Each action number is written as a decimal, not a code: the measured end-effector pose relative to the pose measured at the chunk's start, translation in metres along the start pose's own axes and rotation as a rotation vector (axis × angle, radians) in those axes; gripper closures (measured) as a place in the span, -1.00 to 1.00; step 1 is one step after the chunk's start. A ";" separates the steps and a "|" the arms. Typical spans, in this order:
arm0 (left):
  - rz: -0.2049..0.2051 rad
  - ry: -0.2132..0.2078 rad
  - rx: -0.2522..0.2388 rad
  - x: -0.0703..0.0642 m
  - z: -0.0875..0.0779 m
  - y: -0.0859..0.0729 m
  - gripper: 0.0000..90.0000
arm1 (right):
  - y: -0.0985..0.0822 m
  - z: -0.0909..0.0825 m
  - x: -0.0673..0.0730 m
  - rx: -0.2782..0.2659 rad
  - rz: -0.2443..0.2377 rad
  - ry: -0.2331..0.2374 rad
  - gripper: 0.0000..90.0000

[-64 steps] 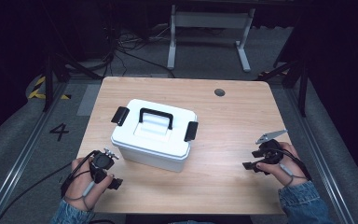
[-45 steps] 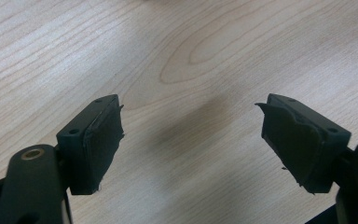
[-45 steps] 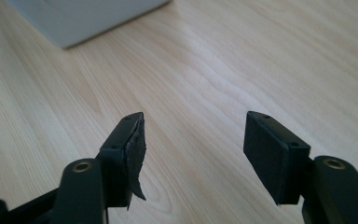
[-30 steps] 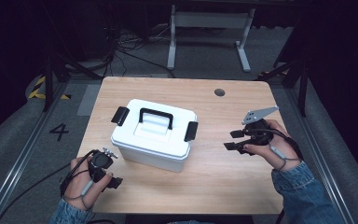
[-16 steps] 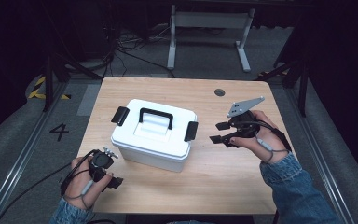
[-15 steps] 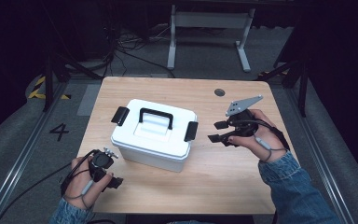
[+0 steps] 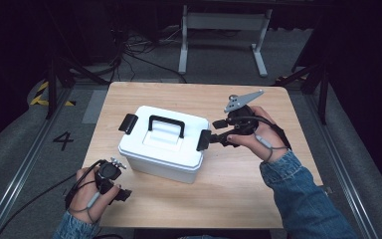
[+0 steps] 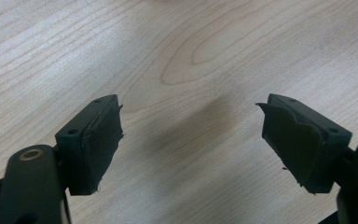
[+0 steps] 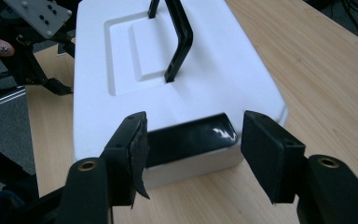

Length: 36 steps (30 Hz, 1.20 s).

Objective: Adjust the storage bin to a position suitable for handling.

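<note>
A white lidded box (image 7: 161,144) with a black carry handle (image 7: 166,124) stands mid-table, a black latch on each short end. My right gripper (image 7: 215,132) is open at the box's right end. In the right gripper view its jaws (image 9: 193,119) flank the right latch (image 9: 191,137) without touching it. The left latch (image 7: 128,123) is free. My left gripper (image 7: 120,181) rests near the table's front left corner. It is open over bare wood (image 8: 189,102), apart from the box, and also shows far off in the right gripper view (image 9: 32,42).
The wooden table (image 7: 278,164) has bare room to the right and front of the box. A small dark round mark (image 7: 233,97) sits near the far edge. Beyond the table stand a metal frame (image 7: 224,22) and floor cables (image 7: 129,45).
My right gripper has travelled from the table's right front up and leftward to the box's right latch. The left gripper and the box have not moved.
</note>
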<state>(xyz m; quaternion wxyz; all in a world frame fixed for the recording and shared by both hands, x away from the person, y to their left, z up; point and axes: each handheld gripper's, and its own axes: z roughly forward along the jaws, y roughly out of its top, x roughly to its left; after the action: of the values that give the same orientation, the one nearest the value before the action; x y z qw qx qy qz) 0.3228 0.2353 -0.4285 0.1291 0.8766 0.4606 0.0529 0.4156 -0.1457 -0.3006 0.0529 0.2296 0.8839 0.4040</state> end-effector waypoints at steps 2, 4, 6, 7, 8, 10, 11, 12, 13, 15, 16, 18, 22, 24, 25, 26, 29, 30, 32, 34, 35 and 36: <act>-0.010 -0.011 0.002 -0.001 0.001 0.000 -0.54 | 0.005 0.006 0.000 0.001 -0.005 0.006 -0.07; -0.009 -0.010 0.003 -0.001 0.001 0.000 -0.54 | 0.009 0.012 0.000 0.005 -0.002 0.012 -0.07; -0.009 -0.010 0.002 -0.001 0.001 0.000 -0.54 | 0.014 0.018 -0.001 0.005 0.000 0.024 -0.06; -0.009 -0.013 -0.003 -0.001 0.001 0.000 -0.55 | 0.017 0.022 -0.001 0.007 0.007 0.032 -0.06; -0.009 -0.013 -0.003 -0.001 0.001 0.000 -0.56 | 0.019 0.026 -0.001 0.008 0.007 0.038 -0.05; -0.016 -0.005 -0.023 -0.002 0.002 0.002 -0.56 | 0.024 0.033 -0.002 0.014 0.006 0.039 -0.02; -0.012 -0.004 -0.026 -0.002 0.002 0.002 -0.56 | 0.026 0.036 -0.001 0.016 0.008 0.045 0.00; -0.010 -0.011 -0.025 -0.002 0.003 0.002 -0.56 | 0.028 0.040 -0.001 0.019 0.006 0.047 0.02; -0.013 -0.014 -0.026 -0.002 0.003 0.002 -0.56 | 0.031 0.043 -0.001 0.022 0.007 0.049 0.03; -0.022 -0.013 -0.018 -0.003 0.003 0.002 -0.55 | 0.035 0.050 -0.001 0.028 0.004 0.052 0.05; -0.024 -0.014 -0.017 -0.002 0.003 0.002 -0.55 | 0.037 0.054 -0.001 0.030 0.006 0.053 0.06; -0.025 -0.009 -0.022 -0.002 0.003 0.002 -0.55 | 0.038 0.058 -0.001 0.036 0.007 0.051 0.07; -0.021 0.001 -0.019 -0.001 0.003 0.001 -0.54 | 0.043 0.070 -0.001 0.039 0.019 0.072 0.11; -0.013 0.008 -0.017 0.000 0.003 0.002 -0.53 | 0.046 0.076 -0.001 0.043 0.018 0.073 0.16; -0.015 0.001 -0.014 -0.001 0.004 0.002 -0.53 | 0.047 0.078 -0.002 0.051 0.015 0.073 0.18; -0.013 0.004 -0.010 -0.001 0.005 0.002 -0.53 | 0.048 0.080 -0.002 0.056 0.013 0.072 0.21; -0.020 -0.001 -0.007 -0.001 0.005 0.002 -0.53 | 0.051 0.083 -0.003 0.069 0.011 0.073 0.27; -0.019 -0.002 -0.007 -0.001 0.005 0.002 -0.53 | 0.052 0.085 -0.003 0.071 0.011 0.074 0.32; -0.013 0.002 -0.010 -0.001 0.005 0.002 -0.53 | 0.054 0.087 -0.002 0.080 0.012 0.083 0.44; -0.011 -0.002 -0.009 -0.001 0.005 0.003 -0.53 | 0.055 0.088 0.001 0.080 -0.002 0.077 0.55; -0.012 -0.003 -0.009 -0.001 0.005 0.004 -0.53 | 0.056 0.089 0.002 0.078 -0.015 0.080 0.61; -0.023 -0.010 -0.005 -0.003 0.005 0.004 -0.53 | 0.056 0.089 0.003 0.072 -0.027 0.091 0.66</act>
<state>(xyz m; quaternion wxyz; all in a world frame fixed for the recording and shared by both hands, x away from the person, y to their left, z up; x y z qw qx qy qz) 0.3259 0.2299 -0.4323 0.1340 0.8712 0.4697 0.0482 0.4583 -0.0514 -0.3181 0.0097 0.2008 0.9023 0.3813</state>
